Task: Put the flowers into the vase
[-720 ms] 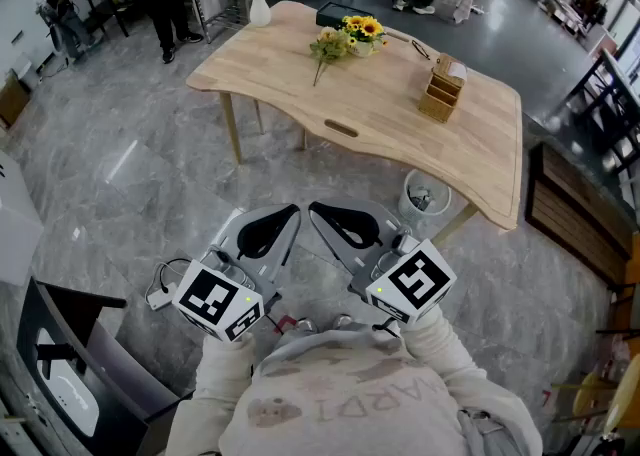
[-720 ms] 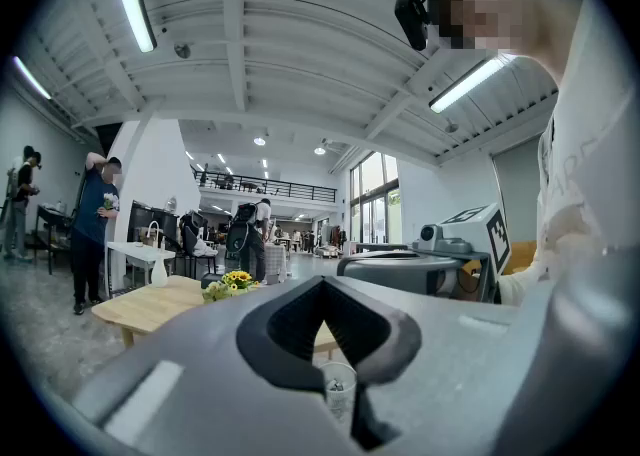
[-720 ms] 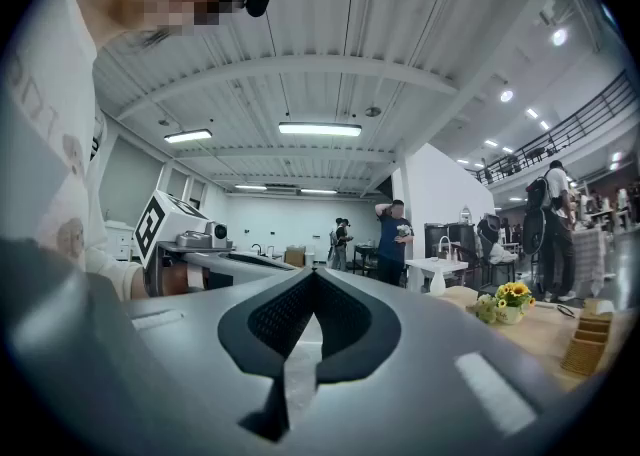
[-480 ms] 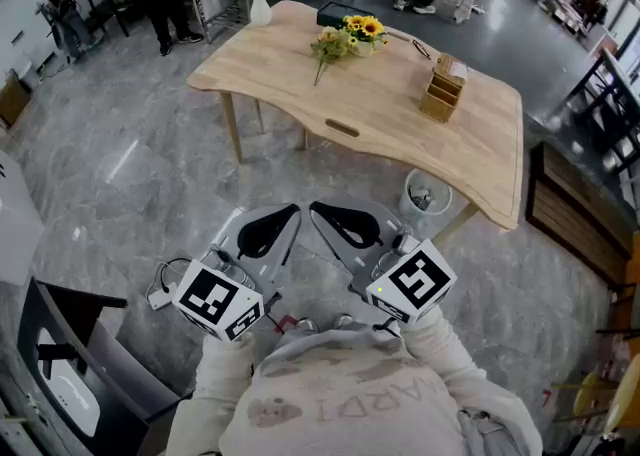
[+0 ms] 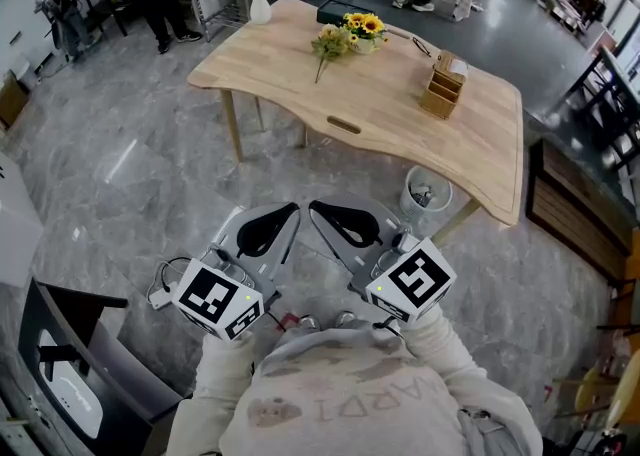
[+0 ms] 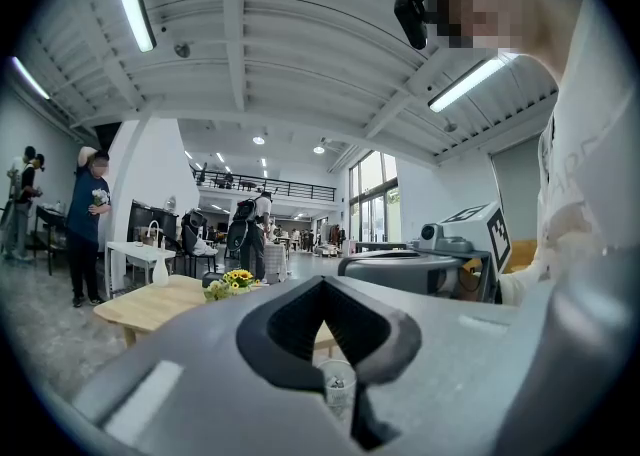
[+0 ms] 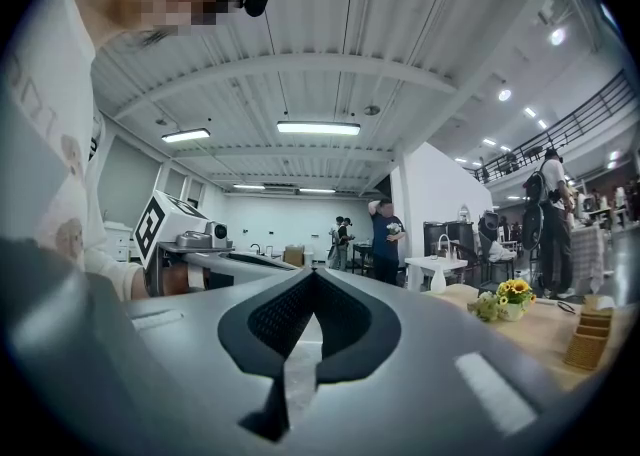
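Ahead of me, glossy grey marble-veined floor (image 5: pixel 130 164). Light wood table (image 5: pixel 400 124), wavy outline, oval slot (image 5: pixel 343 125) near its front edge. Both grippers sit low by my chest, well short of the table. Left gripper (image 5: pixel 294 208): matte grey jaws closed tip to tip, leaving only the black-lined diamond hollow, nothing gripped. Right gripper (image 5: pixel 313 207): same, tips met, empty. White round bin (image 5: pixel 424 196) on the floor under the near table edge. Stepped wooden organizer (image 5: pixel 443 87) on the table's right part. Flowers (image 5: pixel 330 42) lie at the far side: pale green bunch, stem flat on the wood, just beside a yellow sunflower cluster (image 5: pixel 363 24). White bulbous vase (image 5: pixel 259 6) stands upright at the far left corner, apart from the flowers.
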